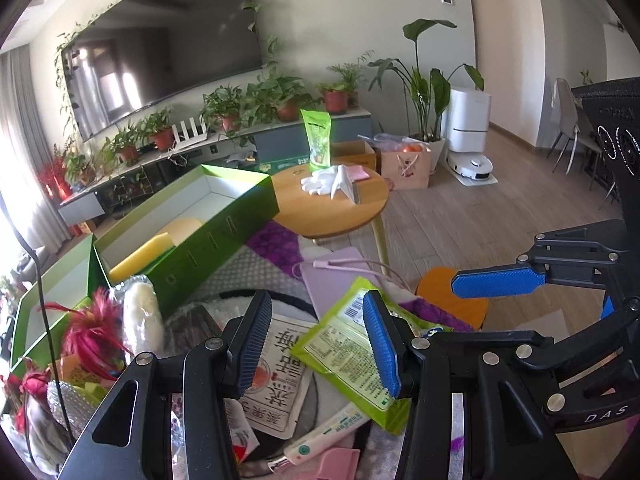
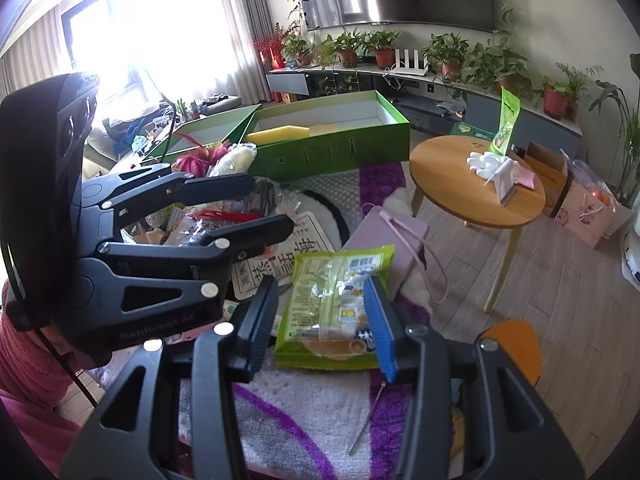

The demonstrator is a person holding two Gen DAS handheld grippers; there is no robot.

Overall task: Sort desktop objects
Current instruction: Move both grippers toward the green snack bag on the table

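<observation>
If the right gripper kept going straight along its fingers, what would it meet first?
Most likely the green plastic snack packet lying flat on the purple-and-white blanket: it sits between the right gripper fingers' line, jaws open. Depth is uncertain.

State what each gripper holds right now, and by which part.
Nothing is held. The left gripper and right gripper both hover with jaws open above the green snack packet, pads clear of it.
</observation>
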